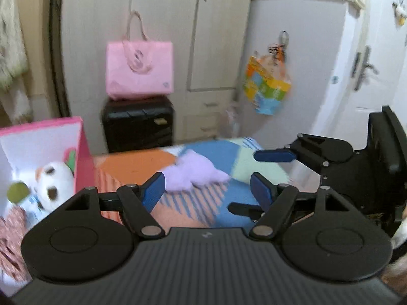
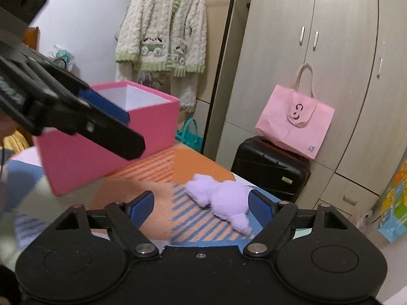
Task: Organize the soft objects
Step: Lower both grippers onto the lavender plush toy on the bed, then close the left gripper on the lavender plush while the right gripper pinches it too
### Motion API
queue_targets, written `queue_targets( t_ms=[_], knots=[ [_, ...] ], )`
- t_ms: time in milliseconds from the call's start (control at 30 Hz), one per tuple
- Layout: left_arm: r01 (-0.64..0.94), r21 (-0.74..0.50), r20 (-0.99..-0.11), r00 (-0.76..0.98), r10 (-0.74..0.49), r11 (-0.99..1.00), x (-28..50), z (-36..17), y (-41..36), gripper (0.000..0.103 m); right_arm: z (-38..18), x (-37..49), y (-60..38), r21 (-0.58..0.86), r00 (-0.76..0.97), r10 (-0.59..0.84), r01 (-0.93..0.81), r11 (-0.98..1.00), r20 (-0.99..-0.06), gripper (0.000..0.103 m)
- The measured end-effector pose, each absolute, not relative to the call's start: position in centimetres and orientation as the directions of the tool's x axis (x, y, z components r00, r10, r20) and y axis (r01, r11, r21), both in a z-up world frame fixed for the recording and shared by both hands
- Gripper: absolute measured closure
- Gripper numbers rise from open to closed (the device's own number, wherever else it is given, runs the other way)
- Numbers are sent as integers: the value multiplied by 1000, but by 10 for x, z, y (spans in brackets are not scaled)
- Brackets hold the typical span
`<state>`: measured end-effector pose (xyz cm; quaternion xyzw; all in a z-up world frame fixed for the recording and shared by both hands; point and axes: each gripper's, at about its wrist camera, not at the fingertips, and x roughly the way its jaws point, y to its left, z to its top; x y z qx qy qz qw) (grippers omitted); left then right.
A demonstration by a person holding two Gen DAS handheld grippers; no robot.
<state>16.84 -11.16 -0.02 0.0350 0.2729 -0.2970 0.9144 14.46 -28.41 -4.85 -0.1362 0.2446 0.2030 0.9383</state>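
Note:
A lilac plush toy (image 2: 221, 198) lies on the patchwork bedspread (image 2: 162, 218); in the left wrist view the same toy (image 1: 195, 172) sits just beyond my fingertips. My right gripper (image 2: 202, 208) is open, the toy lying ahead of it close to its right pad without touching. My left gripper (image 1: 207, 190) is open with nothing in it. The pink box (image 2: 106, 150) stands open on the bed to the left, holding a white plush toy (image 1: 54, 183). Each gripper shows in the other's view: the right gripper (image 1: 243, 181) beside the toy, the left gripper (image 2: 129, 127) in front of the box.
A black suitcase (image 2: 272, 167) with a pink tote bag (image 2: 295, 124) on top stands against the wardrobe (image 2: 330, 50) past the bed's edge. A fleece robe (image 2: 162, 30) hangs on the wall, a teal bag (image 2: 190, 134) below it. A colourful bag (image 1: 267, 84) hangs near the white door (image 1: 363, 76).

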Motion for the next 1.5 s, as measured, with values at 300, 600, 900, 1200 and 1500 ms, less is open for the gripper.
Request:
queue_targets(
  t_ms=[300,600,900,1200,1500],
  knots=[
    [505,-130,-551,679,-485,854,216,-39,-148,30,-78,204,-313,-16,733,394,-483,876,-554,18],
    [363,-109,-553,751,-360,925,256,-86,-158,33,-101,245,-314,44,665,432,-516,856,-609,19],
    [337,-187,-568,730,-381,923,276,-103,-155,50,-119,272,-316,129,613,474,-520,844,-631,19],
    [385,-178,-566,713,-415,905,272,-103,-160,60,-120,264,-305,40,659,400,-490,871,-637,29],
    [404,-206,-587,678,-442,891,274,-101,-160,60,-118,253,-304,26,699,343,-421,907,-627,42]
  ],
)
